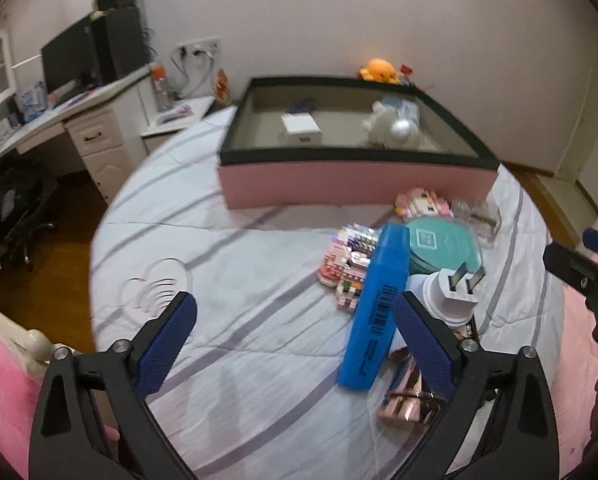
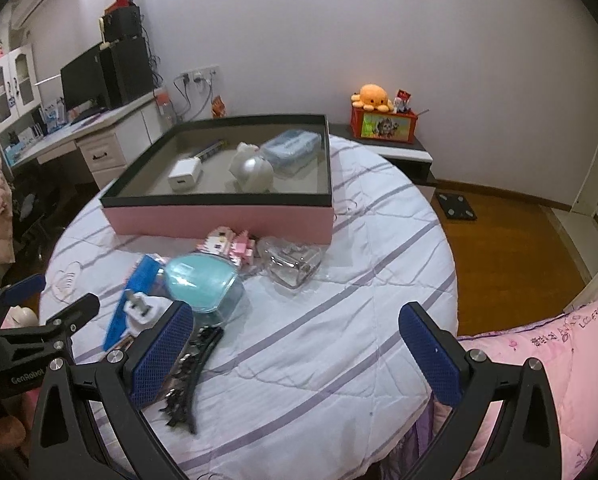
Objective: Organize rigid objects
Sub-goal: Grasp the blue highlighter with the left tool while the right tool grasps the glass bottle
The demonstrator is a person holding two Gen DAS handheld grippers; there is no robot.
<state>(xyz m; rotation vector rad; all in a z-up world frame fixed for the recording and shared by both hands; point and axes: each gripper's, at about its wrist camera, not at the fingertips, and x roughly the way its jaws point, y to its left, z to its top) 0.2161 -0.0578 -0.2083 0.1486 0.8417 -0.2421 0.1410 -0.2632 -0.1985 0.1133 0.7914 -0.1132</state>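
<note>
On the round striped bedspread (image 2: 319, 340) stands a pink box with a dark rim (image 2: 219, 220). It holds a white charger (image 2: 185, 174), a white toy (image 2: 253, 172) and a blue pack (image 2: 293, 150). In front of it lie a blue flat box (image 1: 375, 304), a white plug (image 1: 451, 292), a teal round container (image 1: 443, 244), pink brick toys (image 1: 419, 204), a clear plastic case (image 2: 295, 264) and black hair clips (image 2: 191, 368). My left gripper (image 1: 295, 300) is open above the cloth, its right finger beside the blue box. My right gripper (image 2: 297, 316) is open over bare cloth, with the plug by its left finger.
A desk (image 2: 99, 132) with a monitor stands at the back left. An orange plush (image 2: 373, 98) sits on a red box on a low shelf. A black scale (image 2: 457, 206) lies on the wooden floor. A pink quilt (image 2: 539, 360) borders the right side.
</note>
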